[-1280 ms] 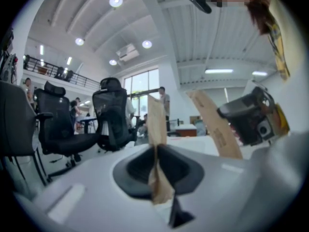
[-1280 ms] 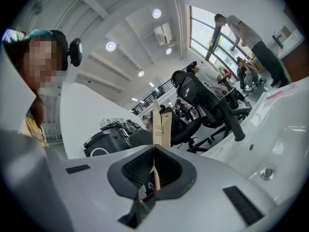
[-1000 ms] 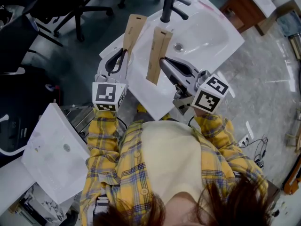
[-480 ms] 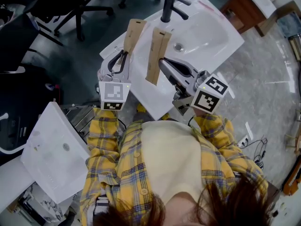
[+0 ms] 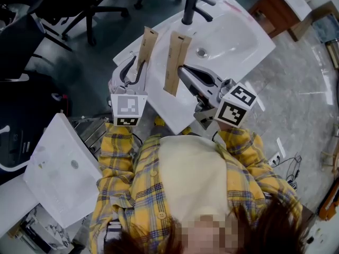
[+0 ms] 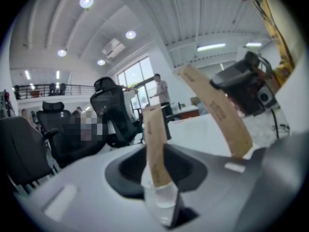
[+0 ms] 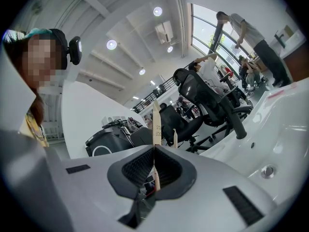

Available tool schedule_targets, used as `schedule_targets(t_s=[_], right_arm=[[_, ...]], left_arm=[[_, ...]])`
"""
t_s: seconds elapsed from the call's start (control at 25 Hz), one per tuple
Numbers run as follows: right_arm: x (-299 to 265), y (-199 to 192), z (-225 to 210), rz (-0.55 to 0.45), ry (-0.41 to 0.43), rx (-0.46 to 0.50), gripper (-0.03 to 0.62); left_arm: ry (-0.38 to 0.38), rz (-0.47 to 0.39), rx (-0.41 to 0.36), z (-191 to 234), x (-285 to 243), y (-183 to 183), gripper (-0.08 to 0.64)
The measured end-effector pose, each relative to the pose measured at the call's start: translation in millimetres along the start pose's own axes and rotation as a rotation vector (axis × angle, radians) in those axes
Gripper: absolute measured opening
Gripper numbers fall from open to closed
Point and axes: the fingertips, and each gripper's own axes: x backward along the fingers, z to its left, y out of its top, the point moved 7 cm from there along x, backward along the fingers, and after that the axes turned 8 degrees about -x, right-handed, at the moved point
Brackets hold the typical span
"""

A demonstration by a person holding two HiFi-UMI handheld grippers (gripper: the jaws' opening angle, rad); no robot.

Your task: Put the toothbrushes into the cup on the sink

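Two toothbrushes in long brown paper sleeves stand upright over the white sink (image 5: 238, 46). My left gripper (image 5: 131, 67) is at the sink's left edge and its jaws are opening. Its sleeve (image 5: 146, 46) stands loose between them, shown in the left gripper view as sleeve (image 6: 155, 144) with a clear part at its foot. I cannot tell whether that clear part is the cup. My right gripper (image 5: 184, 71) is shut on the foot of the second sleeve (image 5: 175, 62), which appears edge-on (image 7: 156, 124) in the right gripper view.
A black faucet (image 5: 189, 7) stands at the sink's far end, with the drain (image 5: 200, 52) in the basin. Office chairs (image 5: 100, 4) stand beyond the sink. A second white basin (image 5: 58, 168) lies at lower left, and a wooden cabinet (image 5: 275, 7) stands at upper right.
The left gripper's jaws have spread apart. Its sleeve has turned more edge-on and sits a little lower. The right gripper and its sleeve have stayed in place.
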Motion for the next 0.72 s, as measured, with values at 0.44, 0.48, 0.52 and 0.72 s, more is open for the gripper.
schedule_targets(t_s=[0.44,0.48,0.52,0.72], right_arm=[[-3,-2,3,0.008,0.012,0.013,0.017],[-4,-2,3,0.01,0.014,0.013,0.017],[-5,-2,4,0.011,0.017,0.014,0.017],[-11,-2,8,0.019,0.033,0.025,0.017]], left_arm=[[0.034,-0.134,0.33,15,45,5,0.097],[0.033,-0.149,0.364,17,49,6,0.097],[0.03,-0.162,0.394,18,53,8,0.097],[0.027,-0.207,0.476,23,75,13,0.095]])
